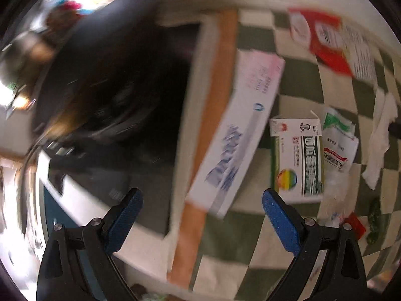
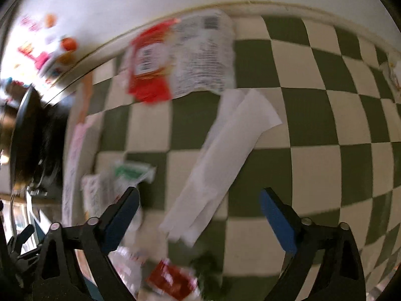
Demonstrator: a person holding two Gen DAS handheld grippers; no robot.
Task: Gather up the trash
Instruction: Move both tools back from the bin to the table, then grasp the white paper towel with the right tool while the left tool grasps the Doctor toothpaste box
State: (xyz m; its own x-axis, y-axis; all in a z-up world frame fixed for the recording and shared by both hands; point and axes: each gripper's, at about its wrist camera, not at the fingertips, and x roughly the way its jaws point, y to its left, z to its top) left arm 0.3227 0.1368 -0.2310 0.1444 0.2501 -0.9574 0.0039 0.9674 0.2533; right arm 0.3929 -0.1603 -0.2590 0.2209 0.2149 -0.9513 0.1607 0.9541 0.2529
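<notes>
Trash lies scattered on a green-and-cream checked tablecloth [image 2: 325, 125]. In the left wrist view my left gripper [image 1: 201, 215] is open above the table edge, over a long white and blue box [image 1: 235, 135]. A green and white medicine box [image 1: 298, 160] and a white sachet [image 1: 338, 140] lie to its right. In the right wrist view my right gripper [image 2: 199, 215] is open, empty, above a white paper tissue [image 2: 220, 165]. A red and white wrapper [image 2: 180, 57] lies farther off, and a small red packet [image 2: 173, 281] lies near the fingers [image 2: 120, 220].
A black trash bag [image 1: 112, 87] gapes left of the table. An orange strip [image 1: 215, 115] runs along the table's edge [image 1: 190, 130]. A white wall [image 2: 125, 0] backs the table. Dark green scraps [image 1: 374, 220] and a crumpled white tissue [image 1: 381, 140] lie at the right.
</notes>
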